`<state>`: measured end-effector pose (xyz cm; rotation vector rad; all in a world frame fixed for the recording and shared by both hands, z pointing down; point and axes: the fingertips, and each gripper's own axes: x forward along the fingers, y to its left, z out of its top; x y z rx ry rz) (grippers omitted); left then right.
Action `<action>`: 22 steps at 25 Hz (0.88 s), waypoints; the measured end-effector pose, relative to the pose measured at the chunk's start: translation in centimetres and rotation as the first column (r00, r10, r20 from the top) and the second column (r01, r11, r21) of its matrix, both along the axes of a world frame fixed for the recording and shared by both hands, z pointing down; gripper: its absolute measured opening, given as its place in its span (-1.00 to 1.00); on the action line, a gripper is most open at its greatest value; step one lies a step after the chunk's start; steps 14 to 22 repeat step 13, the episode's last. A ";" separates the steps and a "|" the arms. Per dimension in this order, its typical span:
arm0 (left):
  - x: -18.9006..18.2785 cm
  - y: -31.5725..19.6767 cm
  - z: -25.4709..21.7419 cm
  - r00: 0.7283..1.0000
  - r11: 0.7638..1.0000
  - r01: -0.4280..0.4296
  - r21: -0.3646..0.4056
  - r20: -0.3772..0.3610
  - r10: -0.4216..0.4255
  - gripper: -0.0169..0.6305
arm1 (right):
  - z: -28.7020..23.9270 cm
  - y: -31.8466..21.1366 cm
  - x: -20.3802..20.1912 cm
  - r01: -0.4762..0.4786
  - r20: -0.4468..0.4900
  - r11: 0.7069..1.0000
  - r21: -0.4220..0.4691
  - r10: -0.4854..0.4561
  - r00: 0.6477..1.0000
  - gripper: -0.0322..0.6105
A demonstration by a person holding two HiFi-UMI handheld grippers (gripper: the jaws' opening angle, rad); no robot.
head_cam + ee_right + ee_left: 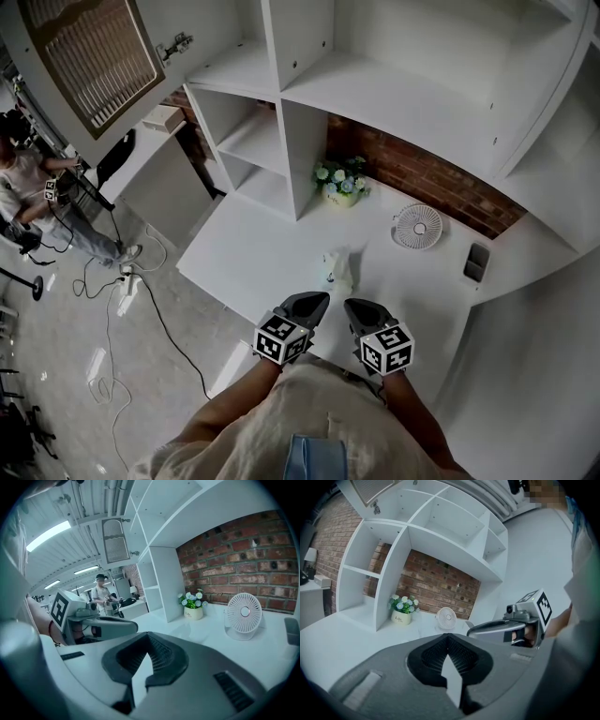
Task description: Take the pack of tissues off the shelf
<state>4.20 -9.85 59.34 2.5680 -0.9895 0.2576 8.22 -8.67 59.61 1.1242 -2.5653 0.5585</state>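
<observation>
Shelf [246, 258]: white, its broad lower board spreads out ahead of me.
Pack of tissues [337, 270]: on that board, just ahead, midway between both grippers; its long axis seemingly points away from me.
Left gripper [309, 302]: jaws pressed together, empty.
Right gripper [361, 311]: likewise closed, empty.

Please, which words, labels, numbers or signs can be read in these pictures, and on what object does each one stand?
"Life": on the white flower pot, seen in the left gripper view.
A smaller line under it: too small to read.
Marker cubes: black-and-white square patterns only, no letters.
Nothing else is legible.
</observation>
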 end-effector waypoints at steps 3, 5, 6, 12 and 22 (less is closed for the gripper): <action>0.0 -0.1 0.3 1.000 1.000 0.007 0.001 0.002 -0.007 -0.92 | 0.1 -0.1 0.1 0.009 0.000 1.000 0.000 -0.009 1.000 -0.85; -0.2 -0.3 0.4 1.000 1.000 0.015 -0.004 0.002 -0.015 -0.92 | 0.1 -0.2 0.1 0.015 0.001 1.000 -0.001 -0.015 1.000 -0.85; -0.3 -0.3 0.3 1.000 1.000 0.020 -0.006 0.001 -0.020 -0.92 | 0.1 -0.2 0.1 0.018 0.001 1.000 -0.002 -0.018 1.000 -0.85; -0.6 -0.5 0.8 0.999 0.999 0.035 -0.018 0.009 -0.035 -0.92 | 0.4 -0.5 0.3 0.027 -0.003 1.000 -0.010 -0.027 1.000 -0.85; -0.6 -0.5 1.0 0.999 0.999 0.037 -0.022 0.012 -0.037 -0.92 | 0.4 -0.6 0.4 0.028 -0.004 1.000 -0.011 -0.028 1.000 -0.85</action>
